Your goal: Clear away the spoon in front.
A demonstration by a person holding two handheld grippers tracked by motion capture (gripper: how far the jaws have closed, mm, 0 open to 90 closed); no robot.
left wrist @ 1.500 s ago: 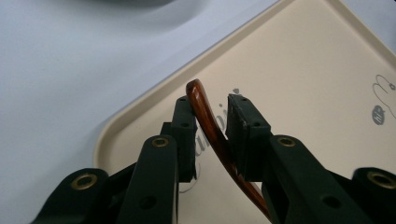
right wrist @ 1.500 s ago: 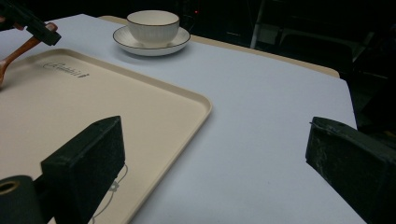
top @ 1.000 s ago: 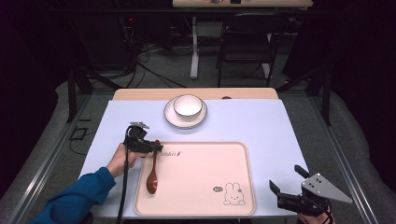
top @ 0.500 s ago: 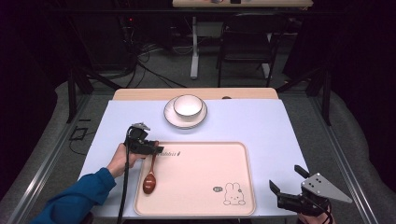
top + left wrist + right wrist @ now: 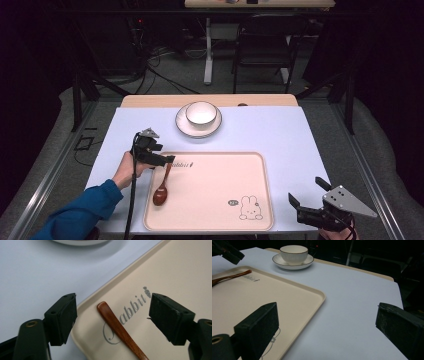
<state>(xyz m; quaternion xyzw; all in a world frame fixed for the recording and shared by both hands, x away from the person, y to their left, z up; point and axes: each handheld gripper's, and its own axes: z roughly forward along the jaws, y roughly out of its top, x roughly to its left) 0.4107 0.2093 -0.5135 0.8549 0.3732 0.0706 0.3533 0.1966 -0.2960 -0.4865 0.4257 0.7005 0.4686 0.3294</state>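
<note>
Spoon on tray's left edge | left claw released above handle | right claw released

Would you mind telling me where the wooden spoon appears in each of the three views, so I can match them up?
High view: the wooden spoon lies in the tray's left part, handle toward the left gripper.
Left gripper view: its handle runs from centre to the bottom edge, between the open jaws.
Right gripper view: its handle lies at the far left.
Shared landmark: the beige tray.
</note>
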